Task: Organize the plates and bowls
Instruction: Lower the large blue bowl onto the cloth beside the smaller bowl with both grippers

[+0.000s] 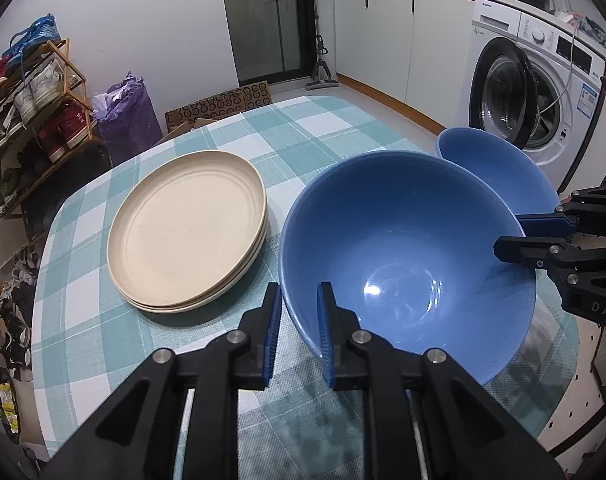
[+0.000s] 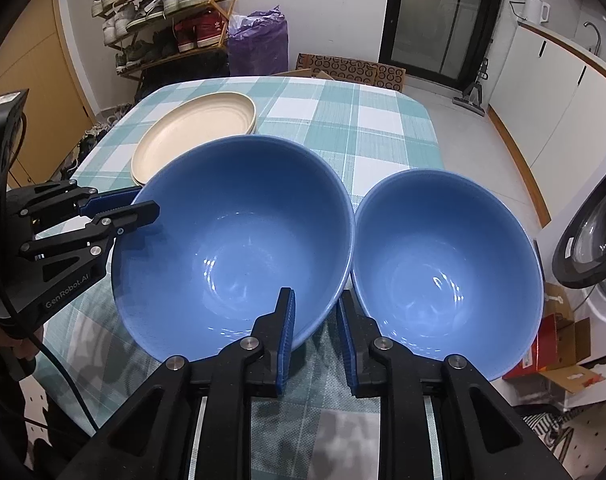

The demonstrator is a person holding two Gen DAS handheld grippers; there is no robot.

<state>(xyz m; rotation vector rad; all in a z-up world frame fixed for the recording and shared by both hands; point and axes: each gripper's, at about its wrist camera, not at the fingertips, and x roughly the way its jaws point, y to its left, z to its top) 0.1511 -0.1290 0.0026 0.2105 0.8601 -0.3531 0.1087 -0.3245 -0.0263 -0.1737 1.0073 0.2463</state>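
Plates (image 1: 187, 228) stacked three, perhaps, only leftward.

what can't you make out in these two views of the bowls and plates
- How many cream round plates are stacked: the left wrist view shows about three rims; the right wrist view has the large blue bowl covering the stack's near side.
- Smaller blue bowl: left wrist view, mostly hidden behind the large bowl.
- Whether either bowl's base rests on the checked tablecloth: hidden by their own walls.

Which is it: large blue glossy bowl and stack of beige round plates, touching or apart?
Apart. Left wrist view shows checked tablecloth between large blue bowl and plate stack.
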